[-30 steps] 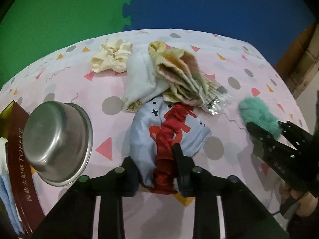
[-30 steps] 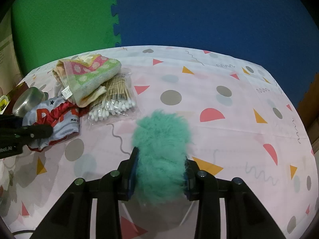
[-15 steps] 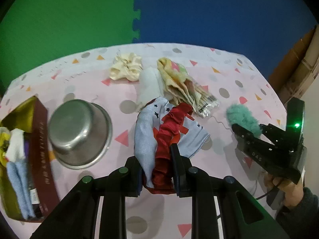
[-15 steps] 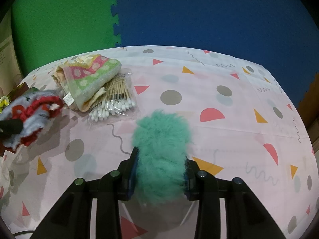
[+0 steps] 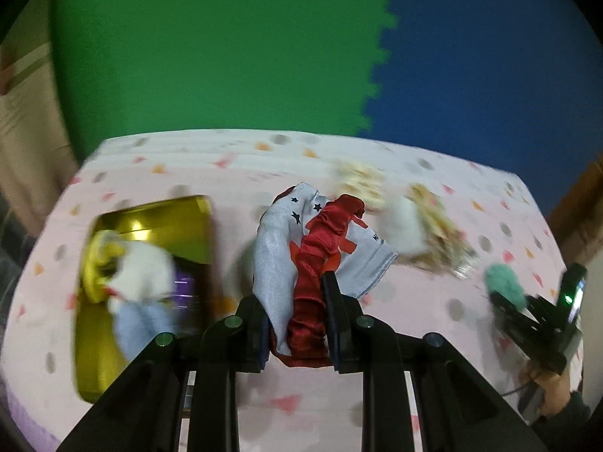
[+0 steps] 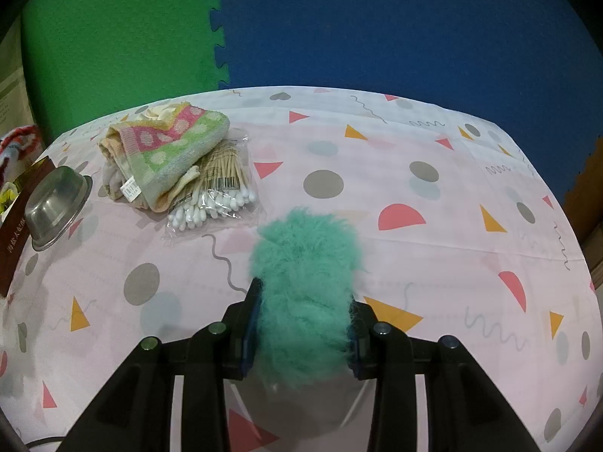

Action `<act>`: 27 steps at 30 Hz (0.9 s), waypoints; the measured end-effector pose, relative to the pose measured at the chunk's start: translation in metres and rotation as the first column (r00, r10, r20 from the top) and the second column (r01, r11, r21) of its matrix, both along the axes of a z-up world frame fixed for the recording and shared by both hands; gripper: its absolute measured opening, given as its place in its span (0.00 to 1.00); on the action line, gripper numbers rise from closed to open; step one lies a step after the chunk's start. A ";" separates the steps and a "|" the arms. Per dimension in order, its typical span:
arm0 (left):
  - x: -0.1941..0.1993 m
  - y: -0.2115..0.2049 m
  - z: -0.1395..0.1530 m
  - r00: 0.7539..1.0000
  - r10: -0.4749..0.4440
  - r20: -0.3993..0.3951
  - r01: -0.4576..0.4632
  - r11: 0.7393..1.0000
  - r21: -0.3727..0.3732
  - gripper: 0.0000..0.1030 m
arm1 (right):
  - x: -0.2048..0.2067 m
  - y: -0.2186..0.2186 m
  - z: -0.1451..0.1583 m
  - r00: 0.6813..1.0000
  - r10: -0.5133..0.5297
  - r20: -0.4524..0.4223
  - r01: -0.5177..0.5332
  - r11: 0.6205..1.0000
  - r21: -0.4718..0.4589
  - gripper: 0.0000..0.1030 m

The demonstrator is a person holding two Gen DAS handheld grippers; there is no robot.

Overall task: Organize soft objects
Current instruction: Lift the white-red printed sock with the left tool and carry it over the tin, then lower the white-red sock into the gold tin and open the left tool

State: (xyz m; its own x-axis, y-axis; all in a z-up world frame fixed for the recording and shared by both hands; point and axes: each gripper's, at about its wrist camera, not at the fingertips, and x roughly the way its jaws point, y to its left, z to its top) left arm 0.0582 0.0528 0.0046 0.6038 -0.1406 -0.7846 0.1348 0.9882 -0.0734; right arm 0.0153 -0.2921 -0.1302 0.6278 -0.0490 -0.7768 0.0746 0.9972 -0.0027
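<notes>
My left gripper (image 5: 296, 301) is shut on a grey cloth with a red ruffled band and black stars (image 5: 301, 233), which hangs lifted above the pink patterned table (image 5: 211, 150). Just to its left is an open gold tin (image 5: 158, 218) with white, yellow and pale blue soft pieces inside. The left wrist view is blurred. My right gripper (image 6: 303, 320) is shut on a fluffy teal puff (image 6: 305, 260) low over the table. That puff (image 5: 503, 282) also shows at the right of the left wrist view. The lifted cloth (image 6: 15, 143) peeks in at the far left edge.
A folded pink-and-green towel (image 6: 169, 143) lies over a bag of cotton swabs (image 6: 218, 196). An upturned steel bowl (image 6: 56, 203) sits beside the tin's brown side (image 6: 17, 226). A cream scrunchie (image 5: 361, 184) lies behind. Green and blue foam mats back the table.
My left gripper has raised the red-and-grey cloth off the table and swung left, so the gold tin now sits beside it and the bowl has left its view. The right gripper has stayed still.
</notes>
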 end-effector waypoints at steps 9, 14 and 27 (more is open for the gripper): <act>0.010 0.093 -0.002 0.980 0.200 0.018 -0.201 0.976 0.079 0.20 | 0.000 0.000 0.000 1.000 -0.001 0.000 0.001 1.000 -0.001 0.37; 0.013 0.122 -0.015 0.964 0.265 0.000 -0.263 0.960 0.094 0.21 | 0.000 0.002 -0.001 1.000 -0.001 0.000 0.001 1.000 -0.005 0.37; 0.051 0.121 -0.039 0.970 0.243 -0.024 -0.239 0.965 0.106 0.21 | 0.000 0.001 -0.002 1.000 -0.002 0.000 0.002 1.000 -0.005 0.37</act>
